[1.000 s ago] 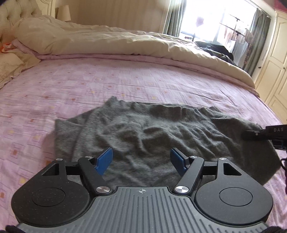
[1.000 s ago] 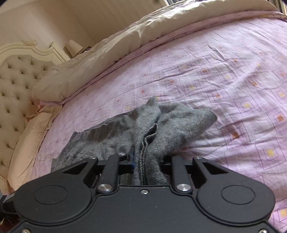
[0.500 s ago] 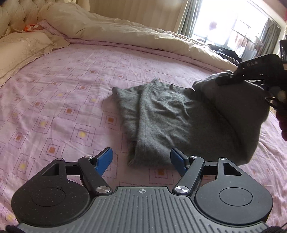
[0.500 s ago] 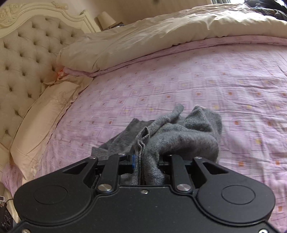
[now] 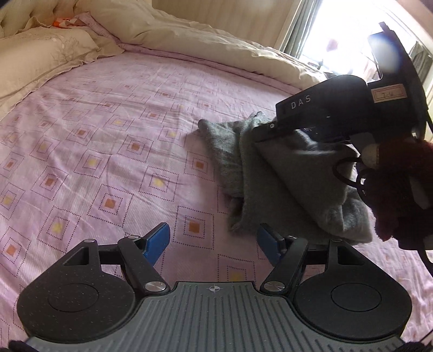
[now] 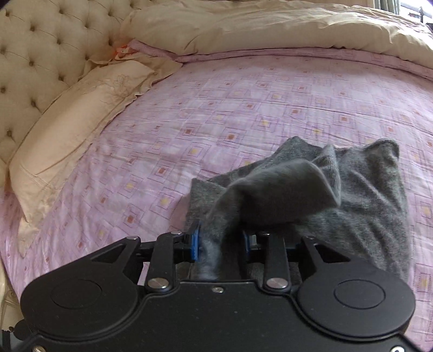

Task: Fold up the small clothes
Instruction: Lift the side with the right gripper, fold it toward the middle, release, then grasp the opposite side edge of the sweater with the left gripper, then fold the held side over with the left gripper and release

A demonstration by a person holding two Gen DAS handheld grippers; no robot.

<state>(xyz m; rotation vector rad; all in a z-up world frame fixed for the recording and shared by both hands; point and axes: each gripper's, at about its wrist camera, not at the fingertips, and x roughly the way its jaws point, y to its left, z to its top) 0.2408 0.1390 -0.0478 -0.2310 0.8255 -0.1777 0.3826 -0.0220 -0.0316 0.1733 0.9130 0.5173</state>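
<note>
the grey knit garment [image 5: 273, 173] is lying on the pink patterned bedsheet [image 5: 108, 140], doubled over itself into a loose fold, with one long edge running down toward the near side of the bed. the right gripper [image 6: 220, 243] is pinching a bunch of that grey cloth between its blue pads [image 6: 195, 241], the fingers standing fairly close with the fabric filling the gap, and a flap of the garment is draping up and over in front of them. in the left wrist view the same tool is showing as a black body marked "das" [image 5: 324, 108], its tip sitting at the upper fold of the garment while the cloth is hanging down from it onto the sheet. the left gripper [image 5: 213, 241] is hovering low over the bedsheet just beside the garment's near corner, its blue-tipped fingers [image 5: 158, 239] spread wide and gripping nothing. a cream pillow [image 6: 73, 130] is lying along the tufted headboard [image 6: 35, 54], and a beige duvet [image 6: 270, 24] is bunching across the far side of the bed.
</note>
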